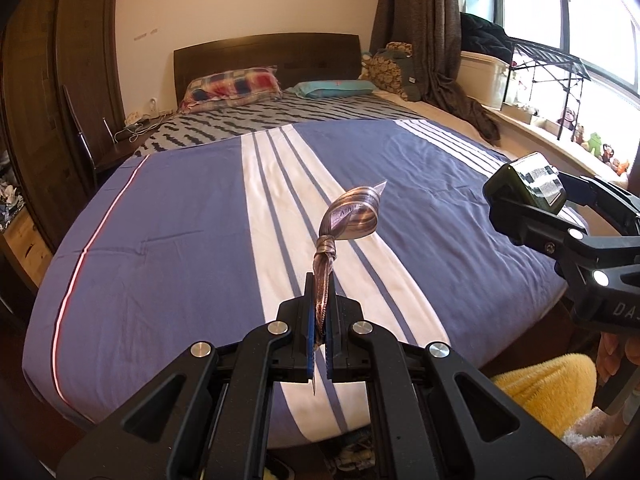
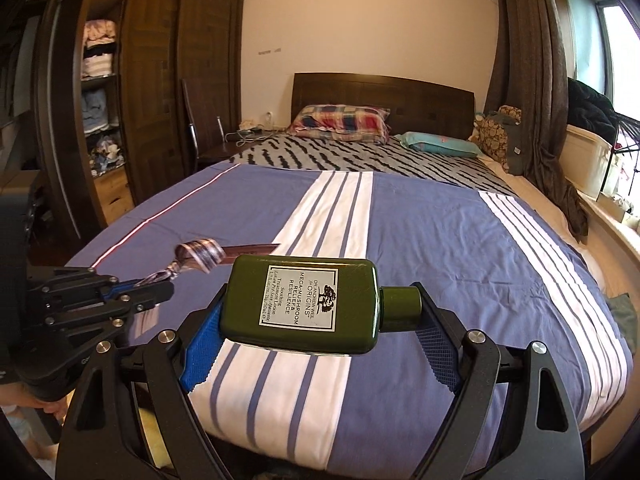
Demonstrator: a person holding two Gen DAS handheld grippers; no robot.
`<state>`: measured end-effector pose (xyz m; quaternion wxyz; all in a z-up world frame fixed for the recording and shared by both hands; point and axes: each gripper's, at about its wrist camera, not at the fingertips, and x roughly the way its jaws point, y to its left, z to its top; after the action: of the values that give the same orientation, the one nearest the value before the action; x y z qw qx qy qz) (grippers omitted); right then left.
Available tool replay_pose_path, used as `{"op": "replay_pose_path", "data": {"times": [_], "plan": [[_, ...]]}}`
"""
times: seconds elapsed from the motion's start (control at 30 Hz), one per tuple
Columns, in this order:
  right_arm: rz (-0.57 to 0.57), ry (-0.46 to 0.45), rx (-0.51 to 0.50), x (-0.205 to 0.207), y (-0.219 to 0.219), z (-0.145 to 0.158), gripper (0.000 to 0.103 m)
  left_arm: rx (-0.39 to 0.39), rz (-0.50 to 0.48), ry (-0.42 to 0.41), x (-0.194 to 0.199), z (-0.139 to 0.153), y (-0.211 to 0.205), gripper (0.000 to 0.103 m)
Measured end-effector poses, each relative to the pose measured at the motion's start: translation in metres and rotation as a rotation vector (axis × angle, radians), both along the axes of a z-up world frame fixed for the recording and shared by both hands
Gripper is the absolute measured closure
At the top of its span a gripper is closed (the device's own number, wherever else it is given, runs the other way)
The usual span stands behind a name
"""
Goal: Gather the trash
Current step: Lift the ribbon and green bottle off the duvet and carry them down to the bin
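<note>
A: What was each hand carrying?

B: The left gripper [image 1: 319, 320] had its jaws pressed together on a knotted strip of shiny wrapper [image 1: 352, 216], which rose from the pads toward the middle of the left wrist frame, its long axis running almost straight ahead along the fingers, curled end farthest out. The right gripper [image 2: 320, 312] was pinching a green bottle [image 2: 300, 304] end to end, base against one pad and cap against the other, so the bottle lay crosswise, filling the centre of the right wrist frame.

A: And where did they sit relative to each other?

B: In the right wrist view the left gripper [image 2: 132, 294] came in from the lower left, the wrapper [image 2: 200, 258] pointing toward the bottle's base, near it but apart. In the left wrist view the bottle [image 1: 532, 184] hung at the right edge. Both were held above the striped bedspread [image 1: 160, 208], not resting on it.

A: Any bin visible?

B: None that I could find (something yellow showed at the lower right, unclear what). I'd judge both pieces collected and the drop-off still to come, with neither hand obviously nearer.
</note>
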<state>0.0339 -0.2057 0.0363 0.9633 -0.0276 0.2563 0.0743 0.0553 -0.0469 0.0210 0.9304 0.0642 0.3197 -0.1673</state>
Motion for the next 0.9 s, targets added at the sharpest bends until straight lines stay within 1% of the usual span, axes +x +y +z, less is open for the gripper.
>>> {"op": "replay_pose_path", "data": {"times": [0.17, 0.47, 0.67, 0.87, 0.9], "plan": [[0.014, 0.014, 0.021, -0.027, 0.0, -0.014, 0.017, -0.011, -0.008, 0.007, -0.029, -0.012, 0.002, 0.101], [0.001, 0.071, 0.074, -0.065, -0.011, -0.05, 0.017, -0.026, -0.014, 0.051, -0.072, -0.044, 0.007, 0.101], [-0.001, 0.137, 0.091, -0.08, -0.015, -0.082, 0.017, -0.026, -0.032, 0.117, -0.086, -0.077, 0.004, 0.101], [-0.011, 0.246, 0.086, -0.081, -0.015, -0.125, 0.017, -0.013, -0.044, 0.219, -0.084, -0.122, 0.003, 0.101], [-0.012, 0.266, 0.081, -0.08, -0.014, -0.133, 0.017, -0.001, -0.047, 0.242, -0.084, -0.133, 0.001, 0.101]]}}
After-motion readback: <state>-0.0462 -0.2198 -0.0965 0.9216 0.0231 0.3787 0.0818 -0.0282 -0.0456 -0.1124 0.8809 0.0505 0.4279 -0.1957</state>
